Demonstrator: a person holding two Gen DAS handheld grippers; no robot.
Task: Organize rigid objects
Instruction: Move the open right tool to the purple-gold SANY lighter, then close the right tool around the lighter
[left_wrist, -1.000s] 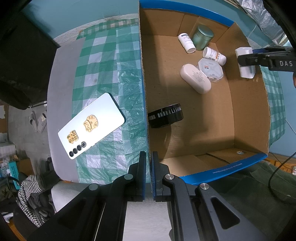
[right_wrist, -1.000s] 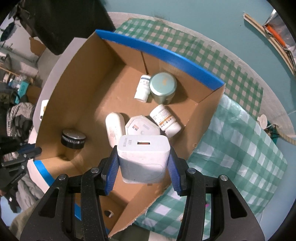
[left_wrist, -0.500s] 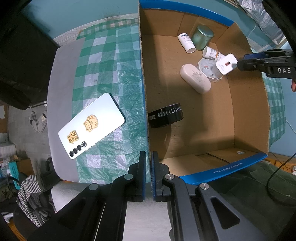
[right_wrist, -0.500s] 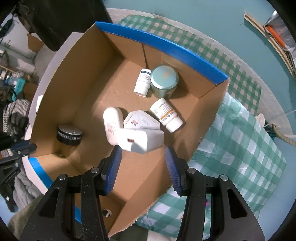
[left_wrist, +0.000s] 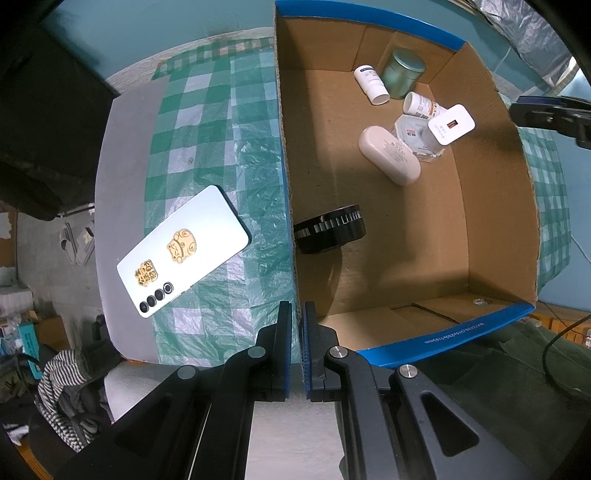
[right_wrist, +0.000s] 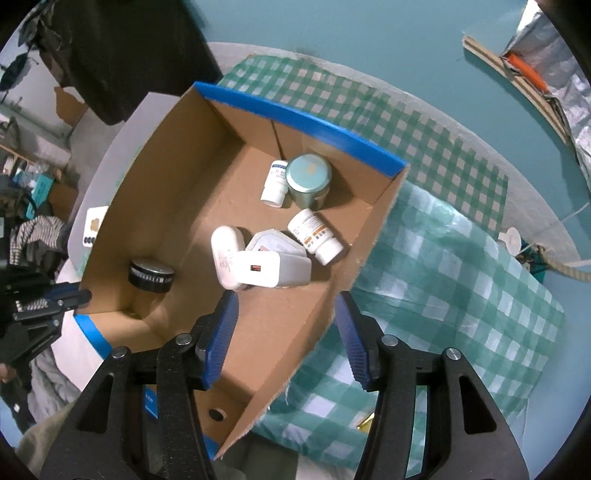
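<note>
A white charger lies in the cardboard box, resting on a white oval case and an octagonal white box. My right gripper hangs above the box's near wall. Its jaws are opening and nothing is between them. The box also holds a black round jar, a pill bottle, a white bottle and a green tin. My left gripper is shut on the box's blue-edged side wall. A white phone lies outside the box on the checked cloth.
The green checked cloth covers a grey table whose edge runs left of the phone. Dark clothing hangs beyond the table's left side. More cloth lies right of the box.
The right gripper let go of the charger, which dropped into the box onto the white case and octagonal box. That gripper rose and its jaws widened. The left gripper stayed put.
</note>
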